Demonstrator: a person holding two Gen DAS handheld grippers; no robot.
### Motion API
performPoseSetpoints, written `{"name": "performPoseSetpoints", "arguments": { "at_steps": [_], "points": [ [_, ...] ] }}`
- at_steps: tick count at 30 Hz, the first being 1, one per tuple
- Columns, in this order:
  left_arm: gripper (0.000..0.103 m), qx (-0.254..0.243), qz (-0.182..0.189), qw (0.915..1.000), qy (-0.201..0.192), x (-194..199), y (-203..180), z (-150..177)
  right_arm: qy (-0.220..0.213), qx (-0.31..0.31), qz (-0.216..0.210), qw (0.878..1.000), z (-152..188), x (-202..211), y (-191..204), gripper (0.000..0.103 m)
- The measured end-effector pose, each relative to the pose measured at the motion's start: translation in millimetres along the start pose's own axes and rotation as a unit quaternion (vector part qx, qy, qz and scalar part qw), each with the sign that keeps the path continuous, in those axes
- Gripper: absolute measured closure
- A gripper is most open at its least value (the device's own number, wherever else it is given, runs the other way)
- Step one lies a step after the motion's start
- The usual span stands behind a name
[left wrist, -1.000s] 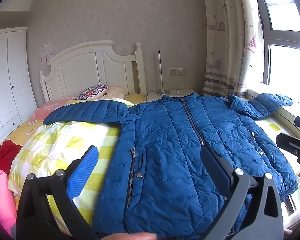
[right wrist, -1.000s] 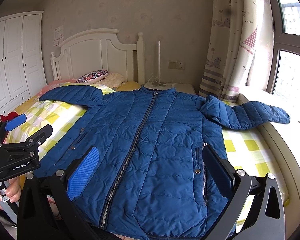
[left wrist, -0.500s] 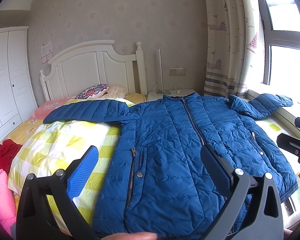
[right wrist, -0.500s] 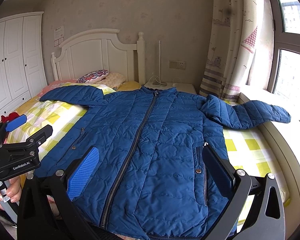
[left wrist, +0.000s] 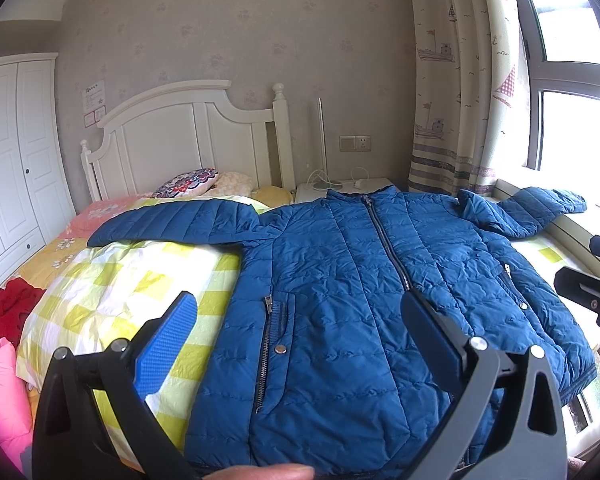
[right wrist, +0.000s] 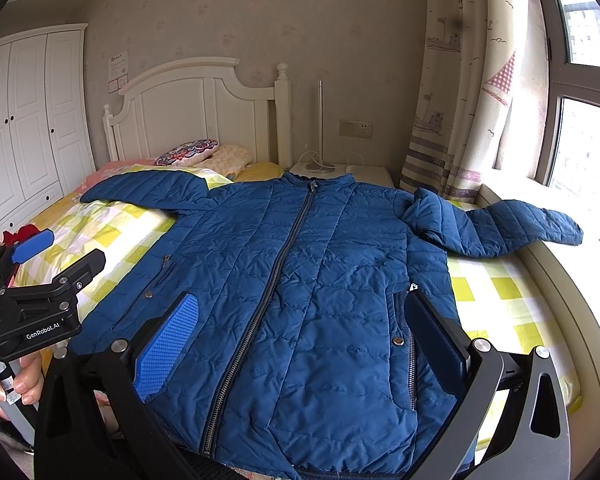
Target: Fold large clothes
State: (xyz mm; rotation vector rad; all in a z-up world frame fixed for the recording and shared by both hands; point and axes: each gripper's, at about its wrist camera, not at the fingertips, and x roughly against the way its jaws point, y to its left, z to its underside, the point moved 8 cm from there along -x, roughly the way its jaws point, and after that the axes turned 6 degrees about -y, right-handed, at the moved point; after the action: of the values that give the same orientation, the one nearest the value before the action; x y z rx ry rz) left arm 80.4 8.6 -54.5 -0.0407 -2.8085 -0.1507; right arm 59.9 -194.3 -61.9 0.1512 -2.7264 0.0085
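Observation:
A blue quilted jacket (left wrist: 360,280) (right wrist: 300,272) lies flat and zipped on the bed, front up, collar toward the headboard, both sleeves spread sideways. My left gripper (left wrist: 298,306) hovers open above the jacket's hem near its left pocket, holding nothing. My right gripper (right wrist: 302,306) is open too, above the hem near the zipper and right pocket. In the right wrist view the left gripper (right wrist: 56,252) shows at the left edge, held by a hand (right wrist: 16,384). Part of the right gripper (left wrist: 592,292) appears at the right edge of the left wrist view.
The bed has a yellow checked cover (left wrist: 112,288) and a white headboard (left wrist: 188,136) with pillows (left wrist: 188,182). Red cloth (left wrist: 12,308) and pink bedding (left wrist: 0,392) lie at the left. A nightstand (right wrist: 340,170), curtain (right wrist: 460,100), window ledge (right wrist: 572,280) and wardrobe (right wrist: 24,120) surround the bed.

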Motion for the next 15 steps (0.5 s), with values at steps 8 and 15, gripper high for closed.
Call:
{"name": "performPoseSetpoints", "arguments": {
  "at_steps": [8,15],
  "points": [
    [0.002,0.001,0.0,1.0,0.0,0.3,0.7,0.7,0.001,0.0,0.0,1.0,0.3,-0.4,0.0,0.004],
    [0.002,0.0,0.0,1.0,0.003,0.2,1.1,2.9,0.004,0.001,-0.003,1.0,5.1,-1.7,3.2,0.004]
  ]
}}
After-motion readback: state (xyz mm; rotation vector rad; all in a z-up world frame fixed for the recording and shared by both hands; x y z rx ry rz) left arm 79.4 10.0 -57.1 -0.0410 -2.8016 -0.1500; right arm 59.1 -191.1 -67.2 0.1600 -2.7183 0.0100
